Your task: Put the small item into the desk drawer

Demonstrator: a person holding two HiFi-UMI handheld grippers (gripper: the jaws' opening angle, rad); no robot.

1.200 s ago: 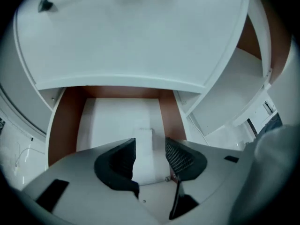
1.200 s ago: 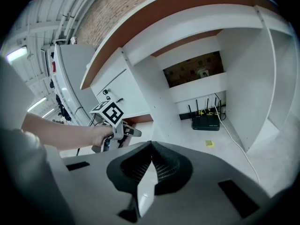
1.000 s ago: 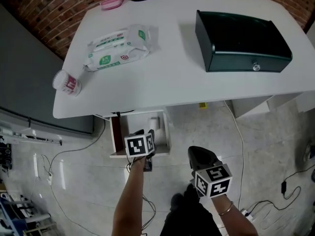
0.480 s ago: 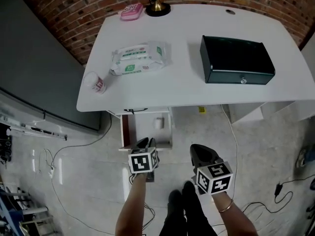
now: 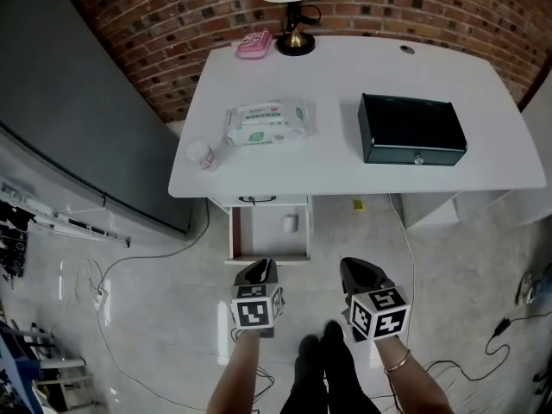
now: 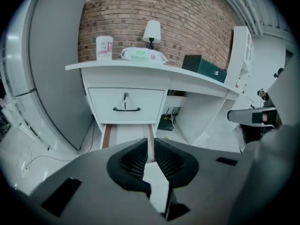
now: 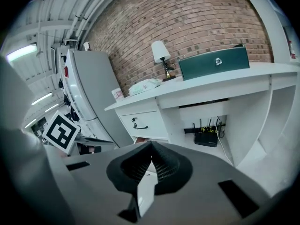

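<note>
A small white item (image 5: 291,223) lies inside the open lower drawer (image 5: 241,235) of the white desk (image 5: 345,166). My left gripper (image 5: 256,274) hangs just in front of that drawer, over the floor. In the left gripper view its jaws (image 6: 150,146) are closing to a narrow slit with nothing between them, aimed at the pulled-out drawer (image 6: 126,132) below the closed upper drawer (image 6: 125,104). My right gripper (image 5: 358,276) hangs to the right of it, also over the floor. The right gripper's tips (image 7: 151,149) meet, and it holds nothing.
On the desktop are a pack of wipes (image 5: 266,122), a small white jar (image 5: 203,153) at the left edge, a black box (image 5: 412,128), a lamp (image 5: 293,7) and a pink case (image 5: 254,45). A grey panel (image 5: 78,119) stands at the left. Cables (image 5: 405,231) trail on the floor.
The view has pulled back from the desk. My left gripper, earlier at the drawer's front edge, now hangs clear of it. The white item stays in the drawer.
</note>
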